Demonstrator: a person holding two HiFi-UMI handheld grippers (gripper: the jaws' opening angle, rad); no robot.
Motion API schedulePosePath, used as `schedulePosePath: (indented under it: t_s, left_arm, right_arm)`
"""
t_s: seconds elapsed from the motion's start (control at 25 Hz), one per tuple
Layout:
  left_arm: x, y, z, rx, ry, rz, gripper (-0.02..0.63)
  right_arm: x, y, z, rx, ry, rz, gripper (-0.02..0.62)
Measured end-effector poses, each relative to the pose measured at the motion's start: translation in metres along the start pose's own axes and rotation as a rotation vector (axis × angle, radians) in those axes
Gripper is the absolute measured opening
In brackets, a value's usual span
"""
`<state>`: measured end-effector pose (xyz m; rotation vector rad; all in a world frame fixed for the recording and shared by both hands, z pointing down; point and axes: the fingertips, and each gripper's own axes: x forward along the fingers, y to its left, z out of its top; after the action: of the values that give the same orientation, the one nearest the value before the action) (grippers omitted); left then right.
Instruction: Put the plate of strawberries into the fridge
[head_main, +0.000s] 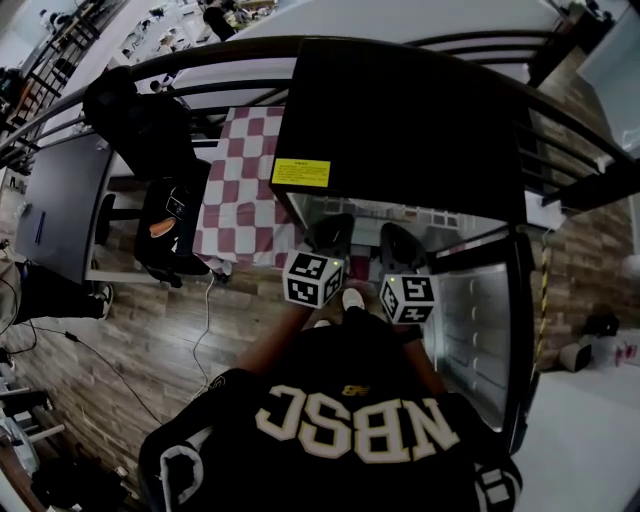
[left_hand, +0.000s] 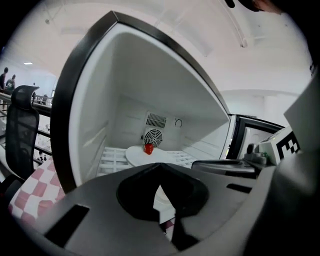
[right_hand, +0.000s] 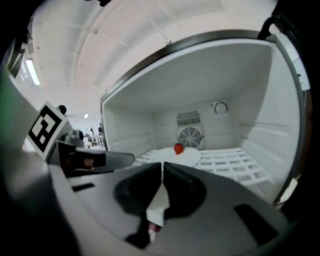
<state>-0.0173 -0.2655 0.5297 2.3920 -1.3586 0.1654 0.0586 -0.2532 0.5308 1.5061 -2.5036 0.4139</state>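
My left gripper (left_hand: 159, 169) has its jaws pressed together, nothing pinched between them. My right gripper (right_hand: 162, 167) is the same, its jaws closed tip to tip and empty. I hold the two side by side, just apart, in front of the open fridge (left_hand: 100, 120), both pointing into its white cavity.

The plate (right_hand: 182, 157) sits inside the fridge on the wire shelf (right_hand: 227, 164), towards the back and clear of both pairs of jaws. One red strawberry (right_hand: 178, 148) stands on its far part, right in front of the round fan grille (right_hand: 190, 136) in the rear wall.

From the head view the fridge door (head_main: 470, 330) stands swung open on my right. A red-and-white checked cloth (head_main: 240, 190) covers the surface to the left of the fridge.
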Motion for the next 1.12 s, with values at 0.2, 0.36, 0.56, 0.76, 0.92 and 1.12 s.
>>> schedulePosePath:
  t_s: [0.2, 0.36, 0.56, 0.76, 0.92, 1.12]
  left_arm:
    - [-0.032, -0.02, 0.012, 0.035, -0.071, -0.033, 0.017]
    - [-0.06, -0.04, 0.027, 0.035, -0.15, -0.086, 0.016]
    - [-0.076, -0.046, 0.026, -0.01, -0.172, -0.087, 0.015]
    - [-0.076, -0.059, 0.023, 0.013, -0.166, -0.109, 0.016]
    - [-0.075, -0.071, 0.031, 0.032, -0.184, -0.129, 0.017]
    - [-0.075, -0.07, 0.031, 0.027, -0.202, -0.112, 0.017]
  right_arm:
    - [-0.034, 0.014, 0.015, 0.001, -0.081, -0.028, 0.023]
    - [-0.065, 0.016, 0.031, 0.004, -0.172, -0.079, 0.021]
    - [-0.085, 0.022, 0.031, 0.041, -0.183, -0.075, 0.02]
    - [-0.089, 0.034, 0.031, 0.054, -0.181, -0.029, 0.02]
    - [-0.091, 0.033, 0.032, 0.043, -0.183, -0.027, 0.021]
    - [-0.093, 0.026, 0.032, 0.038, -0.183, -0.041, 0.021]
